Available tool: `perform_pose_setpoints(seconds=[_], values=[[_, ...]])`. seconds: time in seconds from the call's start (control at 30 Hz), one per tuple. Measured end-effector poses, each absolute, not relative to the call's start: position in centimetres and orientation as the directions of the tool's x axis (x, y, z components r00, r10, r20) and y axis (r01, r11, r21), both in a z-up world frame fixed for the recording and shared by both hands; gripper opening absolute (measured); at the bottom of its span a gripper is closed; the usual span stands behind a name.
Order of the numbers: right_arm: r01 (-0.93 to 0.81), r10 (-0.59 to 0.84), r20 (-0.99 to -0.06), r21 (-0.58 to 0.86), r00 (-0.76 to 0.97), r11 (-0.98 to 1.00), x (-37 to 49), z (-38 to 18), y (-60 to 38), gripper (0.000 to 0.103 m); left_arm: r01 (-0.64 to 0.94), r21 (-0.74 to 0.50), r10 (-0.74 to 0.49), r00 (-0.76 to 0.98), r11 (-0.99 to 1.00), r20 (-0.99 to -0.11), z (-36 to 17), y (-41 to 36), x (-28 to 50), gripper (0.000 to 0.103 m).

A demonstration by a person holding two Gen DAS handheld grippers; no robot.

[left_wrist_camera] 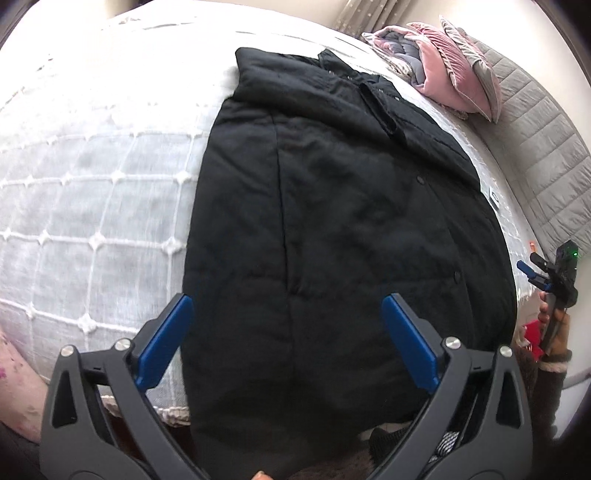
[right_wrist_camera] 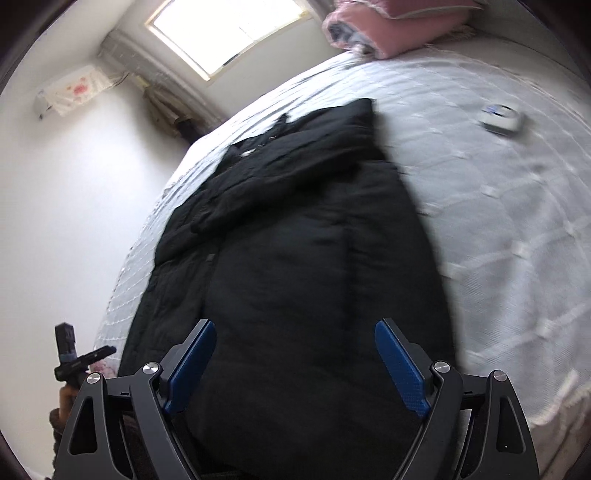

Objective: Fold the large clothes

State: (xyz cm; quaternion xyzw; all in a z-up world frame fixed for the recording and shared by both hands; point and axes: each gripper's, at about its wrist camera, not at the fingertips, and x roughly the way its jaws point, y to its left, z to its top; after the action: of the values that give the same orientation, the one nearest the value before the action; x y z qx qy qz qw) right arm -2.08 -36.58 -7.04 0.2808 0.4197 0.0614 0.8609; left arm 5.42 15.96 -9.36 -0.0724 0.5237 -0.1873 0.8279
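Note:
A long black padded coat (left_wrist_camera: pixel 332 203) lies lengthwise on the bed, its sleeves folded in over the body and its collar at the far end. My left gripper (left_wrist_camera: pixel 288 299) hangs open above the near hem, with nothing between its blue pads (left_wrist_camera: pixel 166 343). The right gripper (right_wrist_camera: pixel 295 325) is also open over the coat (right_wrist_camera: pixel 295 240) near the hem and is not touching it. In the left wrist view the right gripper (left_wrist_camera: pixel 532 264) shows at the bed's right edge, held by a hand. The left gripper (right_wrist_camera: pixel 105 350) appears low on the left of the right wrist view.
A white quilted bedspread (left_wrist_camera: pixel 92 184) covers the bed. Pink and grey pillows (left_wrist_camera: pixel 443 66) are stacked at the far end by a grey padded headboard (left_wrist_camera: pixel 546 147). A small white device (right_wrist_camera: pixel 502 118) lies on the cover beside the coat. A white wall and a window (right_wrist_camera: pixel 229 33) lie beyond.

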Motion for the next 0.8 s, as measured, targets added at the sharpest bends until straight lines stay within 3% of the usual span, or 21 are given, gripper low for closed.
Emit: perform_pose_setpoints(seconds=[0.3, 0.53, 0.8], values=[[0.18, 0.423, -0.682, 0.628, 0.597, 0.757, -7.2, -11.2, -41.3, 0.089, 0.199, -0.474, -0.514, 0.317, 0.858, -0.797, -12.2, 19.2, 4.7, 0.102], [0.108, 0.534, -0.571, 0.739, 0.624, 0.665, -9.1, -13.0, -41.1, 0.089, 0.157, -0.583, -0.603, 0.26, 0.797, -0.754, -14.2, 20.9, 3.6, 0.098], [0.055, 0.614, -0.458, 0.827, 0.643, 0.559, -10.4, -14.2, -41.3, 0.085, 0.145, -0.656, -0.67, 0.215, 0.741, -0.71, -14.6, 21.7, 2.7, 0.056]])
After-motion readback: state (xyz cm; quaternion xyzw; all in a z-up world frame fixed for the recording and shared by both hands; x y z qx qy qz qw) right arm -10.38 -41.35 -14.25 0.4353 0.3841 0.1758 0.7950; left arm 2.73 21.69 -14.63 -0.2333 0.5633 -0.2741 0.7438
